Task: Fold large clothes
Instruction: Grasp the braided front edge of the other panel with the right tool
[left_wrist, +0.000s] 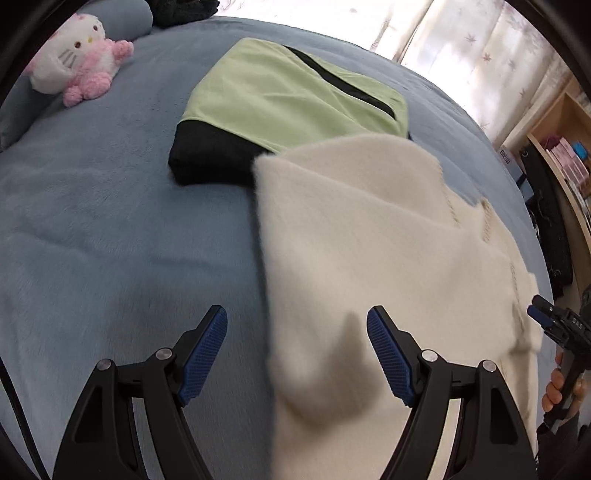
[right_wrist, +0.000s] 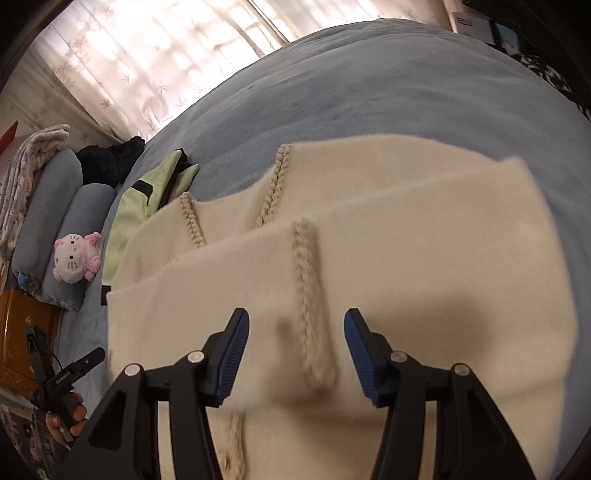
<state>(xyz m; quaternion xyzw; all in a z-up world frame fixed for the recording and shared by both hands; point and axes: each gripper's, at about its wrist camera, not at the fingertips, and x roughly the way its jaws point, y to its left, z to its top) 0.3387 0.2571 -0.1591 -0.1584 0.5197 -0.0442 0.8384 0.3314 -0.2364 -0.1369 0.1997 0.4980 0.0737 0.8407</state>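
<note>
Fuzzy cream knit sweater with braided trim (right_wrist: 369, 258) lies partly folded on the blue plush bedspread (left_wrist: 92, 229). Left gripper (left_wrist: 297, 354) has its jaws wide apart, nothing between the pads, hovering over the sweater's left edge. Right gripper (right_wrist: 295, 354) is parted too, holding nothing, above the sweater's braided seam. Folded lime-green and black garment (left_wrist: 288, 99) sits just beyond the sweater; pink-and-white plush cat (left_wrist: 81, 59) lies well beyond it.

Cream sweater (right_wrist: 369, 258), lime-and-black garment (left_wrist: 288, 96), blue bedcover (left_wrist: 110, 221), pink-white plush (left_wrist: 81, 59).
</note>
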